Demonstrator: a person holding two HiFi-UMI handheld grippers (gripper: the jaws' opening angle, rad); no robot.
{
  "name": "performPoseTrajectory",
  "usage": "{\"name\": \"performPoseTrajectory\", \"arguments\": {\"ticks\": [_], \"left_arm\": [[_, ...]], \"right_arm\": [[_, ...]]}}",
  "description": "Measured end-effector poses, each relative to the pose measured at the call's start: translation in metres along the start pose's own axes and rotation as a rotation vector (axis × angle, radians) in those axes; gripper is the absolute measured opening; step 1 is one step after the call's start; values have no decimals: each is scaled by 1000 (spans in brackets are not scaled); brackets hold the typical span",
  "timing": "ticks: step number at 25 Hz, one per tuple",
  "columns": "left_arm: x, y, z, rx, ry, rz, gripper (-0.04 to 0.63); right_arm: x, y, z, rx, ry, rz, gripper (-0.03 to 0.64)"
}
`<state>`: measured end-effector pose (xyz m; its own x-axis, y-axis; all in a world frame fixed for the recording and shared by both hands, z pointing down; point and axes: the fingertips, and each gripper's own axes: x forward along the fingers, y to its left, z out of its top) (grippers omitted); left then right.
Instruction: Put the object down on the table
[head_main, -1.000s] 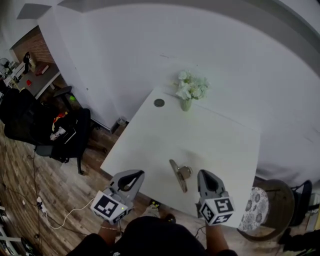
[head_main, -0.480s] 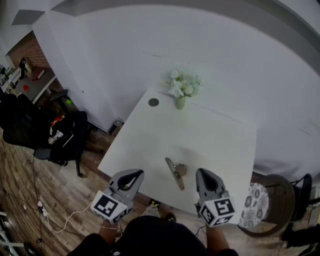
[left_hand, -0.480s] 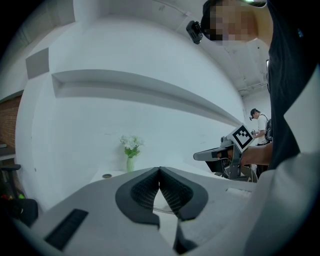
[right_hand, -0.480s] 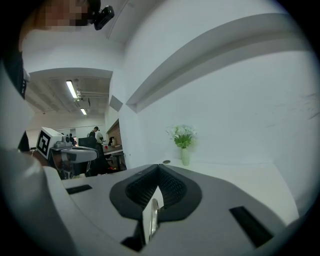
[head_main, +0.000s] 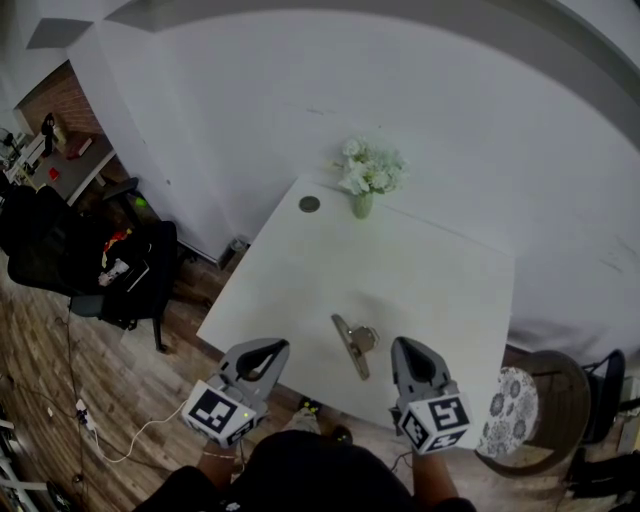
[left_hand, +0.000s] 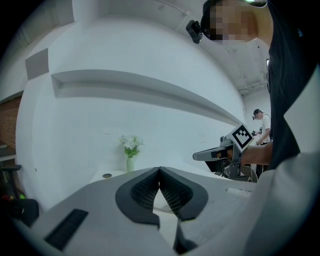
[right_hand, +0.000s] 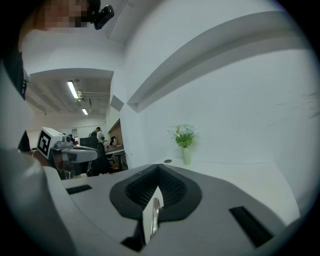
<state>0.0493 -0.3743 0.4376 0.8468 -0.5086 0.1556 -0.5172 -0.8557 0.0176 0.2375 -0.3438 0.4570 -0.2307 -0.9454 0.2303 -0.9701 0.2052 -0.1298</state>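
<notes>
Metal clip (head_main: 355, 348) lies flat on counter (head_main: 420, 270) near its near edge, between 2 grippers. Left gripper (head_main: 262, 350): fingers (left_hand: 142, 192) pressed together, empty. Right gripper (head_main: 410, 348): same. Put-down judged done. Next move: keep clear of clip, no regrasp.

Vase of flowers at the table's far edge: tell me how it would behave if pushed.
The vase looks slim and upright, its flowers spreading wider than it, so a high push probably tips it. It seems pale glass or ceramic: likely stiff and breakable. On the smooth white table, a low push may slide it.
</notes>
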Motion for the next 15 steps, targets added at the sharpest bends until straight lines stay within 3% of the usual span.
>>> {"name": "performPoseTrajectory", "arguments": {"ticks": [15], "left_arm": [[-7,5,-2,-8,5,4,0]], "right_arm": [[3,3,1,1,-1,-1,-3]]}}
